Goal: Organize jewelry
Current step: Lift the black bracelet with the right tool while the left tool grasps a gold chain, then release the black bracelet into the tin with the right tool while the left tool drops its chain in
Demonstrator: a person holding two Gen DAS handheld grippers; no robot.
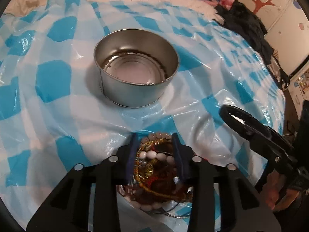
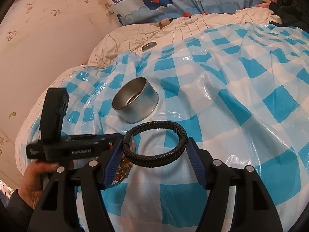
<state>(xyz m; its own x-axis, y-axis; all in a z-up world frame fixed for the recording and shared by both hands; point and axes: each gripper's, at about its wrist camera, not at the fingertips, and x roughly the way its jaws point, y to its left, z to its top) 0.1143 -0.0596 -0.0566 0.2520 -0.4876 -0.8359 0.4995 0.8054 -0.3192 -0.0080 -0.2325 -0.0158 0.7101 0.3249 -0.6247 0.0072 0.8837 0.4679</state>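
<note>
A heap of jewelry (image 1: 156,166), with white bead strands, amber beads and gold and red cord, is seen nearest in the left wrist view, lying on the blue-and-white checked plastic sheet (image 1: 58,100). The left gripper (image 1: 156,158) is angled steeply down over it, and its blue pads (image 1: 131,160) are set close on either side of the heap, pressed against the beads. To the right of it, a black braided bracelet (image 2: 154,145) is held off the sheet by the right gripper (image 2: 154,156), whose jaws are spread wide and clamped on the ring's two outer sides. The left gripper's black body is seen at the left of the right wrist view, grasped from below by a hand (image 2: 36,176). Beyond both grippers a strip of bare, wrinkled sheet is left open. Farther on, a round metal tin (image 1: 135,69) is set upright on the sheet, open-topped and apart from the heap. Free sheet is seen all around the tin. At the far edge of the sheet, a small metal ring (image 2: 149,46) is seen on the quilt (image 2: 135,32).
</note>
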